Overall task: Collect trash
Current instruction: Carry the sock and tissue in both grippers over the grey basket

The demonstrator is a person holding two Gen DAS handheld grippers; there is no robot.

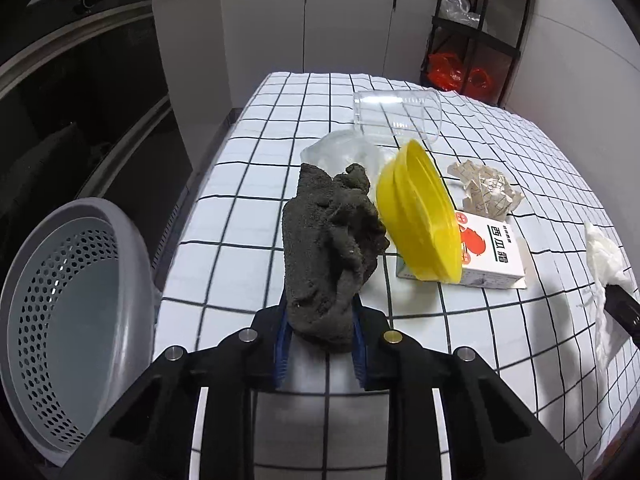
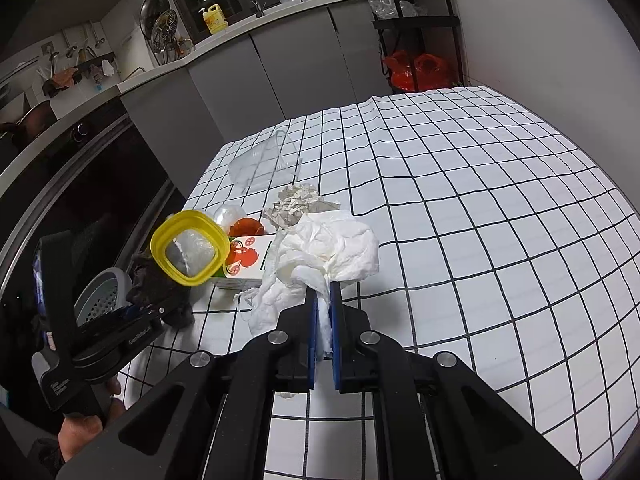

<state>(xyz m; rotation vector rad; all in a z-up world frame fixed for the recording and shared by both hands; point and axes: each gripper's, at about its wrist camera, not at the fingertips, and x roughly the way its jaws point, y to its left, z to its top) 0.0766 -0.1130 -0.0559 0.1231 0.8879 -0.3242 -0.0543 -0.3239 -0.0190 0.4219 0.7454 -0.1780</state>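
My left gripper point(image 1: 320, 312) is shut on a dark grey rag point(image 1: 332, 248) and holds it above the checked table; it also shows in the right wrist view point(image 2: 140, 312). My right gripper point(image 2: 324, 300) is shut on crumpled white tissue point(image 2: 328, 252), which also shows at the right edge of the left wrist view point(image 1: 604, 256). On the table lie a yellow lid point(image 1: 420, 212), a white carton with red print point(image 1: 492, 252), crumpled printed paper point(image 1: 486, 188), a clear plastic cup on its side point(image 1: 400, 114) and a clear plastic piece point(image 1: 344, 156).
A grey perforated basket point(image 1: 68, 312) stands off the table's left edge, below my left gripper. A dark oven front point(image 1: 80, 120) is beyond it. A black shelf with red bags point(image 1: 472, 60) stands at the table's far end. The checked tablecloth point(image 2: 480, 220) spreads to the right.
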